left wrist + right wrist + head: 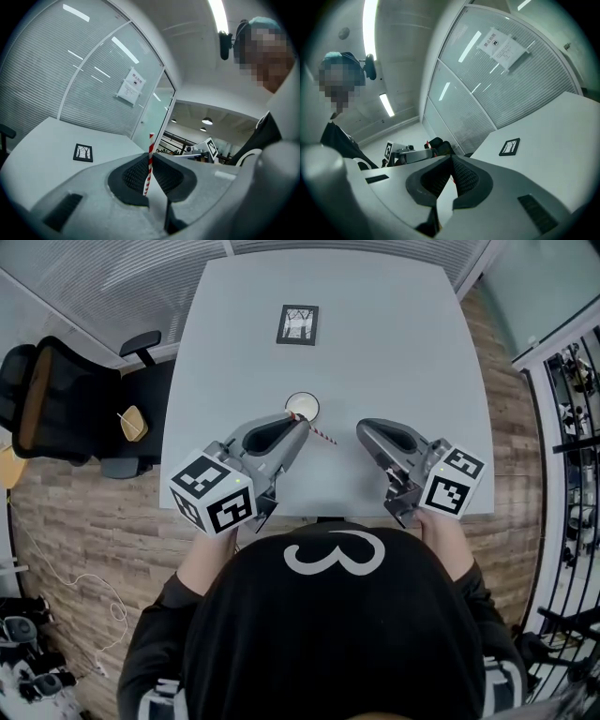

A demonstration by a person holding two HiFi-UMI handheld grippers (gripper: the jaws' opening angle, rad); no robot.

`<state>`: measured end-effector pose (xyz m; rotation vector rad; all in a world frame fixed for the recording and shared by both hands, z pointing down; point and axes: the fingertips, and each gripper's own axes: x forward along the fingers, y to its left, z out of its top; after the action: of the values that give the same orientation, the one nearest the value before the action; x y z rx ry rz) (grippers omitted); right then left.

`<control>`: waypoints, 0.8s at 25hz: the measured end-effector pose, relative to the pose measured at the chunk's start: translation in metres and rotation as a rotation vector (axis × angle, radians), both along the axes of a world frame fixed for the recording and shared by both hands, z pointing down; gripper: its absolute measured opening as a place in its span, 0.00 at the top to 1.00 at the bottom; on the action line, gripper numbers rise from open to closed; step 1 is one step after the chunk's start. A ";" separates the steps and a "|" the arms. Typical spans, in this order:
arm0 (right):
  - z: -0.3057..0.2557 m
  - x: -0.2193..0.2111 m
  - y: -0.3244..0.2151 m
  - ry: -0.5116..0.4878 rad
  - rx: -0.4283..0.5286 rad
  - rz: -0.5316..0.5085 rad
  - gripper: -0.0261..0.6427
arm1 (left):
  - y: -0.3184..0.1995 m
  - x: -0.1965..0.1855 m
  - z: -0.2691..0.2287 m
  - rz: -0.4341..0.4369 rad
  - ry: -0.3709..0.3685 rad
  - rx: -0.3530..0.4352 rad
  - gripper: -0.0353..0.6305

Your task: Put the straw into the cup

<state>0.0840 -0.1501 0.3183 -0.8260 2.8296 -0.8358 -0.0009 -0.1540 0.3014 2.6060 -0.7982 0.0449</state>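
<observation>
Left tool [150, 160] is clamped narrow on the red-and-white straw [151, 142], which stands upright between the pads and pokes out above them. Right tool [451, 160] has its jaws pressed together with nothing in them, and it sits beside the left one over the near edge of the grey desk [394, 352]. From the head view, the white cup [302, 406] is right at the left tool's tip. One straw end is by the rim, but I honestly can't tell if they touch. A black-framed card [298, 324] lies further back.
</observation>
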 end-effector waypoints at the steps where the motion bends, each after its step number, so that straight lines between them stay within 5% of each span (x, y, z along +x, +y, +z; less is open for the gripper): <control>1: 0.001 -0.001 -0.002 0.001 -0.003 -0.003 0.94 | -0.003 -0.001 0.001 -0.005 0.000 -0.003 0.89; 20: 0.027 -0.013 -0.051 0.021 -0.068 -0.021 0.94 | -0.071 -0.031 0.014 -0.105 0.001 -0.018 0.89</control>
<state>0.0708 -0.2016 0.3454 -0.8190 2.8472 -0.9366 -0.0320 -0.2250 0.3156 2.5430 -0.9289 0.0205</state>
